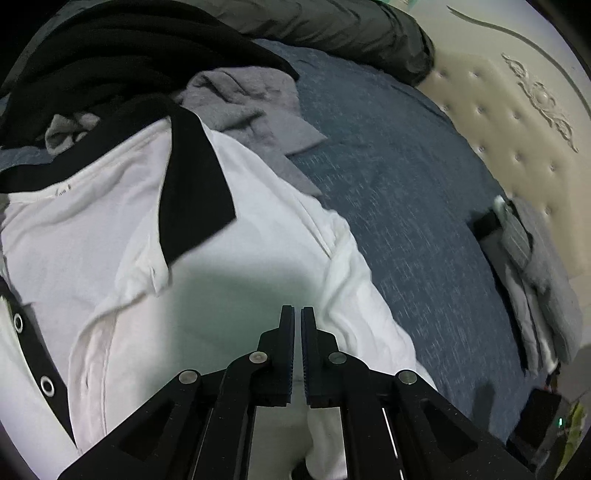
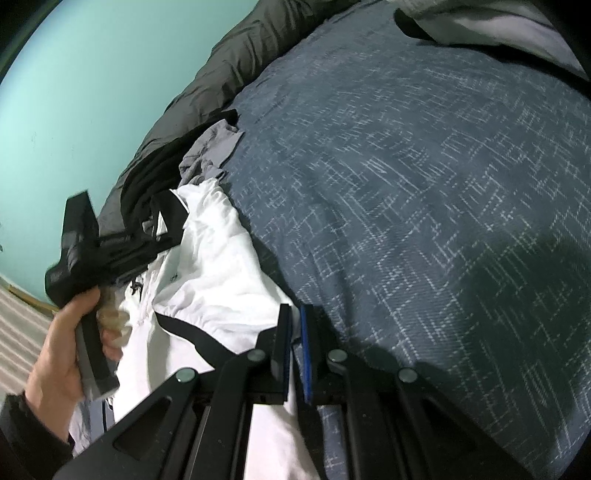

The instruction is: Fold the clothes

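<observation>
A white shirt (image 1: 207,280) with a black collar (image 1: 192,184) and a black snap placket lies on the blue bedspread (image 1: 406,206). My left gripper (image 1: 298,314) is shut above the shirt's chest; white cloth shows under its base, but nothing shows between the tips. In the right wrist view my right gripper (image 2: 295,317) is shut on the white shirt's edge (image 2: 221,266), with white cloth between the pads. The left gripper (image 2: 110,247), held by a hand (image 2: 62,350), shows at the left over the same shirt.
A grey garment (image 1: 251,114) and black clothes (image 1: 122,62) lie piled behind the shirt. A dark duvet (image 1: 351,29) runs along the far side. A stack of folded clothes (image 1: 532,273) sits by the cream tufted headboard (image 1: 509,122). A teal wall (image 2: 92,92) stands at the left.
</observation>
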